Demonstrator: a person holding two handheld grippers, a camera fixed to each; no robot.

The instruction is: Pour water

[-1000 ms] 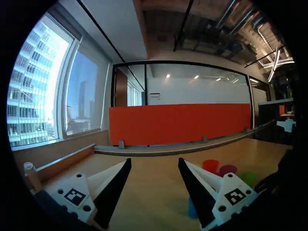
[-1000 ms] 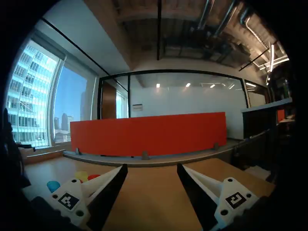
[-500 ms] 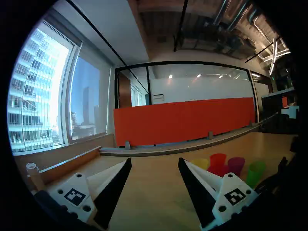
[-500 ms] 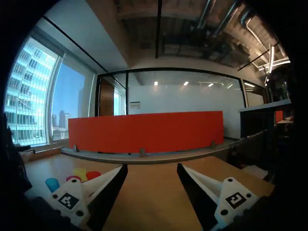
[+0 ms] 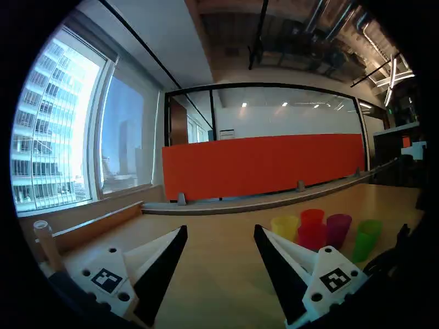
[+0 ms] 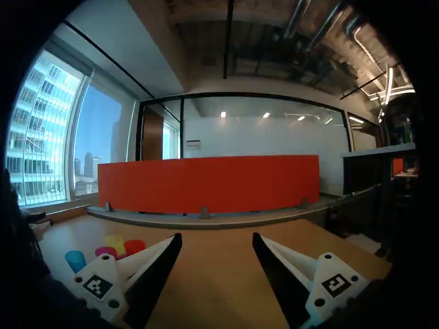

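Observation:
Several coloured plastic cups stand grouped on the wooden table (image 5: 219, 257): a yellow cup (image 5: 285, 227), a red cup (image 5: 312, 228), a purple cup (image 5: 338, 230) and a green cup (image 5: 366, 239), just right of and beyond my left gripper (image 5: 219, 233), which is open and holds nothing. In the right gripper view a blue cup (image 6: 76, 260), a yellow cup (image 6: 114, 242) and a red cup (image 6: 134, 246) sit at the left, partly behind the left finger. My right gripper (image 6: 217, 238) is open and empty above the table (image 6: 219, 274).
An orange divider panel (image 5: 263, 165) runs across the table's far edge. Tall windows (image 5: 49, 137) line the left side, with a wooden ledge (image 5: 93, 227) below. A small clear tube on a wooden post (image 5: 46, 244) stands at the left in the left gripper view.
Both views have tilted downward slightly, so the cups sit higher and show more fully. In the left gripper view the cups came out from behind the right finger. Both grippers stayed open.

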